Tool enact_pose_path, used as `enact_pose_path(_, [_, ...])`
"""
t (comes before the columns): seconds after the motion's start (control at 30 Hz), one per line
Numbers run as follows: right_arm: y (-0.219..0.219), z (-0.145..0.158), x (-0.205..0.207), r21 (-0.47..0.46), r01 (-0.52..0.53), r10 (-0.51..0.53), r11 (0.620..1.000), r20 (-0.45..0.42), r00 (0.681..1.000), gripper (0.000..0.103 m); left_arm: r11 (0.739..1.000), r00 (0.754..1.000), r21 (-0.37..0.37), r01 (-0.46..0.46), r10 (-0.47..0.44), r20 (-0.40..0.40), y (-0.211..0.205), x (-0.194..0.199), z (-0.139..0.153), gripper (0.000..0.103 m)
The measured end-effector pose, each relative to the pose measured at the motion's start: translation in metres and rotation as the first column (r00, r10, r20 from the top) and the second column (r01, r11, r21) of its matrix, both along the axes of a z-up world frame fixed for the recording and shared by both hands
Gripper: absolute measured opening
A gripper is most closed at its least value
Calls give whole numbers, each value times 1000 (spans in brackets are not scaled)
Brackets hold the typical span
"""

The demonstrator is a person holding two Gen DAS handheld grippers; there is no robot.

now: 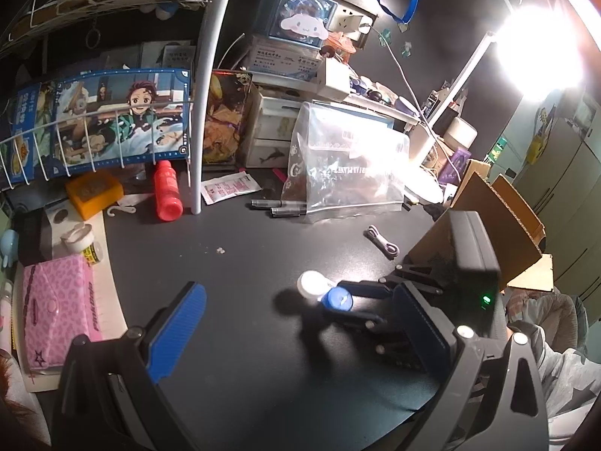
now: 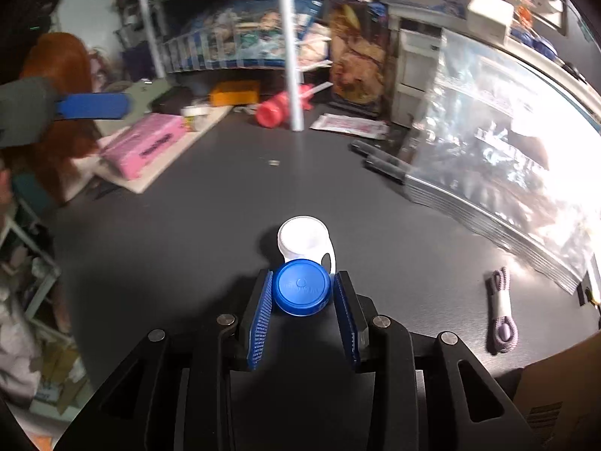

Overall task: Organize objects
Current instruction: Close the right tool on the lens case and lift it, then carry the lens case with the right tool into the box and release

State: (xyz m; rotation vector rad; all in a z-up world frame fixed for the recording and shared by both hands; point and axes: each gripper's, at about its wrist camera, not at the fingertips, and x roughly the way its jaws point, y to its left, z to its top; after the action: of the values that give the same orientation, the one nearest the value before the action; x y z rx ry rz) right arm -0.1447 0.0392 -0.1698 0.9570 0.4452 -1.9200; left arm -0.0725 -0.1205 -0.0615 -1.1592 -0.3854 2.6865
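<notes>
Currently on tabletop (image 2: pixel 188 263): lens case (image 2: pixel 304 263), blue cap between right tool (image 2: pixel 302 293) pads, clamped, white cup beyond, long axis pointing away; left tool (image 1: pixel 300 323) apart, farther off.

A small plastic contact-lens case (image 2: pixel 306 263) is lying flat on the dark grey desktop, near the middle of the open area. It is made of two round wells joined side by side — one is wearing a white screw cap (image 2: pixel 303 235), the other a blue ribbed screw cap (image 2: pixel 301 286). Both caps are sitting screwed on and facing upward. The blue end is sitting nearer the desk's front edge, the white end pointing toward the cluttered back. In the left wrist view the case (image 1: pixel 326 290) is casting a dark shadow to its left.
</notes>
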Motion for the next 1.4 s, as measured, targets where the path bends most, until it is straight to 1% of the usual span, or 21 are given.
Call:
enact_pose_path(0.1, [2, 10, 11, -31, -43, 43, 999, -10, 999, 29, 1000, 1000, 12, 15, -15, 3, 4, -1, 1, 99])
enact_pose_path(0.23, [6, 34, 28, -77, -78, 75, 994, -40, 996, 29, 996, 996, 45, 82, -81, -22, 16, 1, 8, 98])
enact_pose_path(0.27, [8, 44, 34, -94, -86, 82, 992, -51, 995, 29, 994, 995, 54, 96, -95, -32, 19, 1, 12, 95])
enact_pose_path(0.3, [9, 54, 38, -110, -94, 87, 989, -63, 994, 29, 991, 993, 62, 115, -113, -43, 22, 2, 16, 87])
enact_pose_path(0.33, [11, 64, 43, -125, -102, 92, 987, -80, 992, 29, 989, 990, 68, 131, -127, -53, 26, 2, 20, 83])
enact_pose_path(0.37, [12, 72, 46, -134, -109, 97, 985, -94, 991, 29, 987, 989, 72, 141, -137, -60, 28, 3, 23, 77])
enact_pose_path(0.4, [14, 82, 52, -141, -118, 102, 983, -115, 988, 29, 985, 987, 77, 152, -146, -70, 30, 3, 27, 71])
enact_pose_path(0.43, [16, 90, 56, -143, -123, 103, 982, -138, 985, 29, 984, 985, 82, 159, -153, -79, 32, 4, 31, 68])
enact_pose_path(0.5, [19, 102, 63, -143, -125, 99, 982, -171, 980, 28, 980, 981, 94, 176, -166, -102, 37, 5, 40, 56])
enact_pose_path(0.63, [31, 123, 71, -156, -127, 91, 980, -216, 972, 28, 977, 971, 75, 199, -187, -146, 50, 6, 58, 47])
enact_pose_path(0.7, [38, 132, 73, -159, -116, 74, 980, -248, 966, 28, 974, 966, 73, 216, -202, -158, 57, 5, 65, 40])
enact_pose_path(0.8, [52, 147, 74, -170, -100, 50, 980, -275, 960, 28, 964, 954, 77, 254, -237, -186, 72, 0, 76, 37])
enact_pose_path(0.87, [61, 155, 72, -177, -87, 32, 980, -289, 957, 28, 961, 945, 63, 271, -253, -206, 84, -4, 85, 37])
enact_pose_path(1.0, [83, 168, 67, -178, -46, -13, 983, -316, 949, 28, 952, 934, 42, 302, -287, -216, 111, -17, 96, 35])
enact_pose_path(1.2, [123, 174, 50, -176, 38, -93, 984, -317, 944, 28, 930, 914, 21, 367, -355, -197, 163, -48, 102, 34])
enact_pose_path(1.33, [152, 174, 36, -176, 97, -147, 980, -299, 943, 28, 911, 899, 29, 412, -402, -173, 196, -69, 100, 34])
enact_pose_path(1.4, [169, 172, 30, -174, 133, -180, 976, -286, 941, 28, 902, 893, 19, 431, -423, -156, 212, -78, 98, 34])
